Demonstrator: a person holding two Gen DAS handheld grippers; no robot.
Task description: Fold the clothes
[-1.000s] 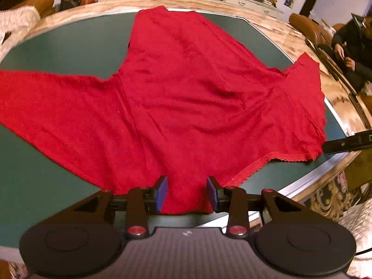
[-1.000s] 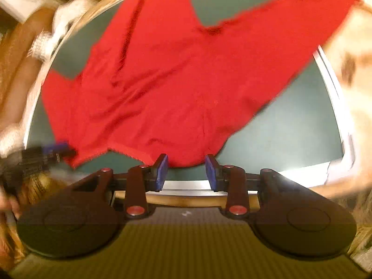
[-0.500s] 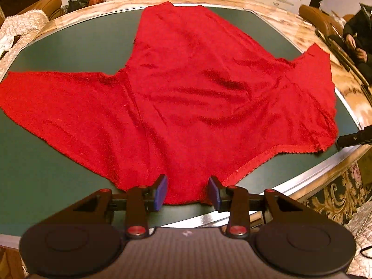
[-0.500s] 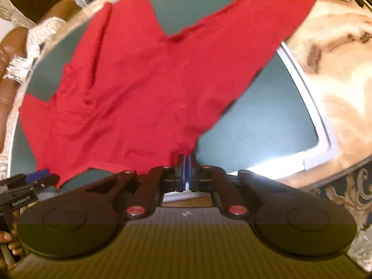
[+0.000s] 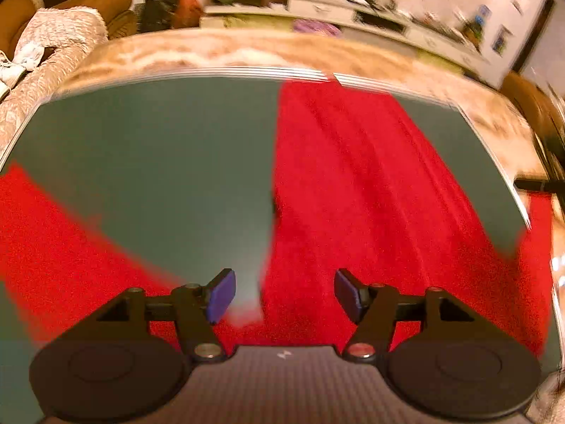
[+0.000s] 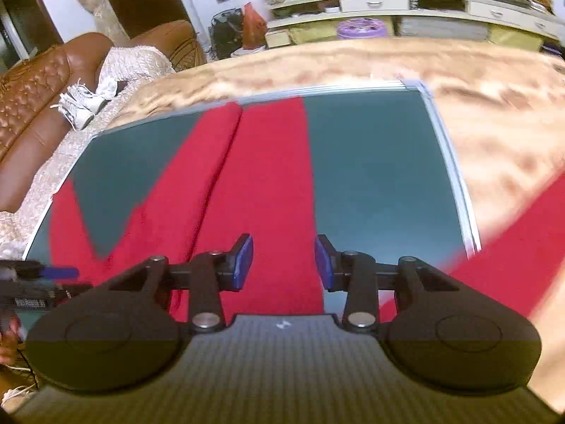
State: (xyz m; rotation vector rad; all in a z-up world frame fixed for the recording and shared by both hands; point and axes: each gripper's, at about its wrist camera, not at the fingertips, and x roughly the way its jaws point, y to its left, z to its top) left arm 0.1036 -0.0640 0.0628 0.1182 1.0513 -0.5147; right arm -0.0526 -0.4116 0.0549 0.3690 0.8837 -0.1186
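Observation:
A red garment (image 5: pixel 353 190) lies spread on the green table top (image 5: pixel 159 162), its body running away from me and a sleeve (image 5: pixel 46 247) out to the left. My left gripper (image 5: pixel 282 295) is open over the garment's near part. In the right wrist view the garment (image 6: pixel 268 190) runs straight ahead, with a sleeve (image 6: pixel 512 247) hanging over the table's right edge. My right gripper (image 6: pixel 283 261) is open above the red cloth. Both views are motion-blurred.
The green top has a pale metal rim (image 6: pixel 455 176) set in a marbled tan table border (image 6: pixel 353 63). A brown sofa (image 6: pixel 31 106) with a white throw stands to the left. A long sideboard (image 6: pixel 406 3) with clutter lines the far wall.
Both grippers have swung to a lower view along the garment. The right gripper, shut half a second ago, is now open. The left jaws stand wider apart.

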